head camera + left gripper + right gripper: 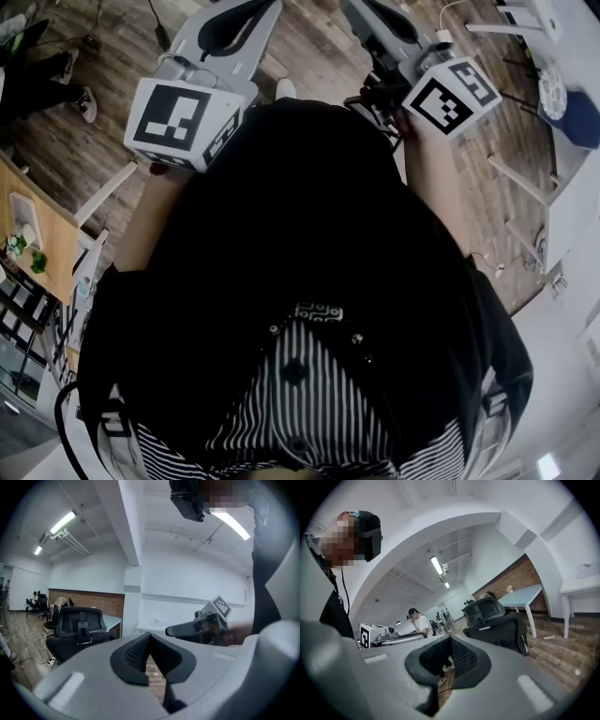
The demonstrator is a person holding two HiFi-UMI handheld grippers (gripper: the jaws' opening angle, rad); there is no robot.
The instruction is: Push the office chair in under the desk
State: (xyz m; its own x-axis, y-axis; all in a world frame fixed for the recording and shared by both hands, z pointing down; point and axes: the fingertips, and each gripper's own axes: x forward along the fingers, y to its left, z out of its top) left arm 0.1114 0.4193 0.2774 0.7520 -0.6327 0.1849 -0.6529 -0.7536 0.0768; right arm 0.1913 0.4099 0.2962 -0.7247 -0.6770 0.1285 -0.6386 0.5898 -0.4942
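The black office chair point(77, 630) stands on the wood floor a good way off from both grippers, its back to a pale-topped desk point(111, 619). In the right gripper view the same chair point(497, 625) stands in front of the desk point(522, 597). My left gripper point(150, 641) is shut with nothing between its pads. My right gripper point(450, 644) is shut and empty too. In the head view both are held out ahead of my body, the left gripper point(234, 19) and right gripper point(375, 19) side by side. The chair is hidden in that view.
A white desk point(581, 585) stands at the right by the wall. Another person point(419, 620) stands far across the room. A wooden-topped table point(37, 234) with small items is at my left, and white table legs point(516, 178) are at my right.
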